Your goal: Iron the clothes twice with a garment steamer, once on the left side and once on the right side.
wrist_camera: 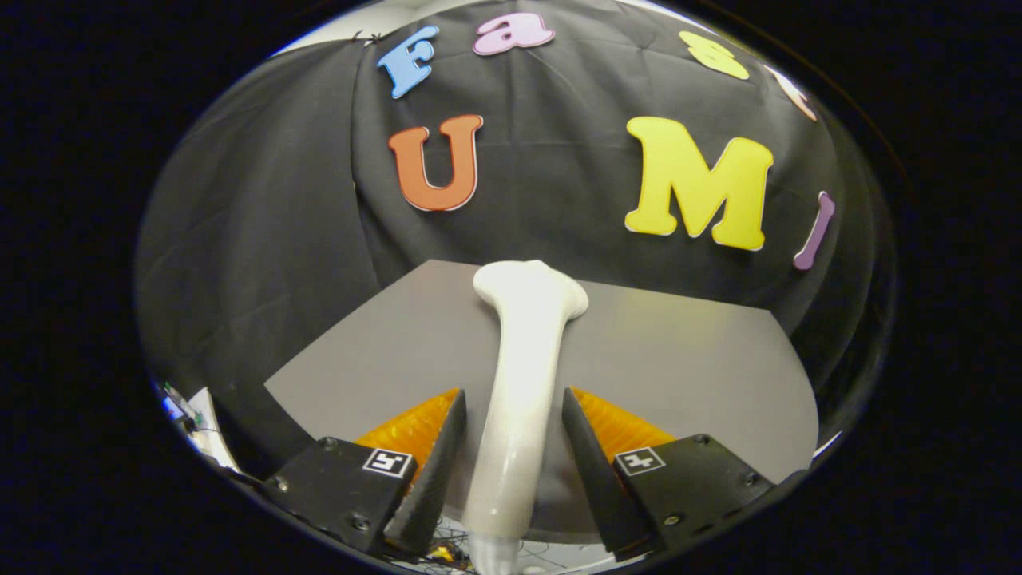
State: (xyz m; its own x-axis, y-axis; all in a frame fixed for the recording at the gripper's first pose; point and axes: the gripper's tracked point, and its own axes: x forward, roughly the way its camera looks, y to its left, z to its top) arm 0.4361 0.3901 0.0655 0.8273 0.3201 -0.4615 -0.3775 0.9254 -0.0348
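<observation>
The white steamer (519, 383) is seen standing between the two fingers of the gripper (511, 435), with its wide head at the far end, over the grey table (679, 359). The fingers are set close on both sides of the handle, but it cannot be told for sure if both are pressed on it; a thin gap may be seen on each side. The steamer looks to be held or just about to be held. No clothes are seen on the table, so no ironing can be judged as done yet. Both passes, the left one and the right one, are likely still left to do. Behind the table only the black cloth wall (263, 239) is seen. Some wires (447, 551) are seen near the bottom of the handle. Nothing is seen standing in the way on the table
</observation>
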